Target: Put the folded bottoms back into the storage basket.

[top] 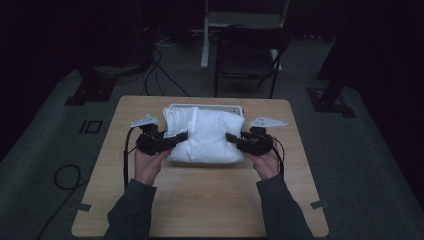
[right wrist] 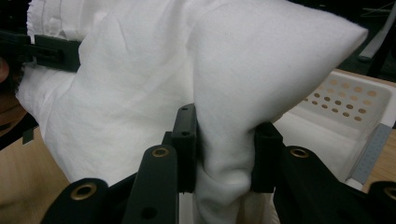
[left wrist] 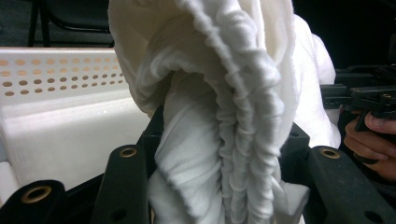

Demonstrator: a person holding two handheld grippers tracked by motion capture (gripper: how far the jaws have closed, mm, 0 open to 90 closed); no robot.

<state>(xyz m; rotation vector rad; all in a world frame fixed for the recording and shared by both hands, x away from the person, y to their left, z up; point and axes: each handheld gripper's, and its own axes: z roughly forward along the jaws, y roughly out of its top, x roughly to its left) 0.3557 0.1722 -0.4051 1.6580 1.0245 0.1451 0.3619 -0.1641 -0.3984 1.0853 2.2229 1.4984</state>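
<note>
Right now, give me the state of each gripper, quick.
Left gripper: shut on the pillow.
Right gripper: shut on the pillow too.

place: dim lab or studio | evidence: cables (top: 159, 67) trailing over grey carpet, stand bases (top: 89, 90) flanking lone wooden table (top: 200, 200), folding chair (top: 247, 60) sitting behind
</note>
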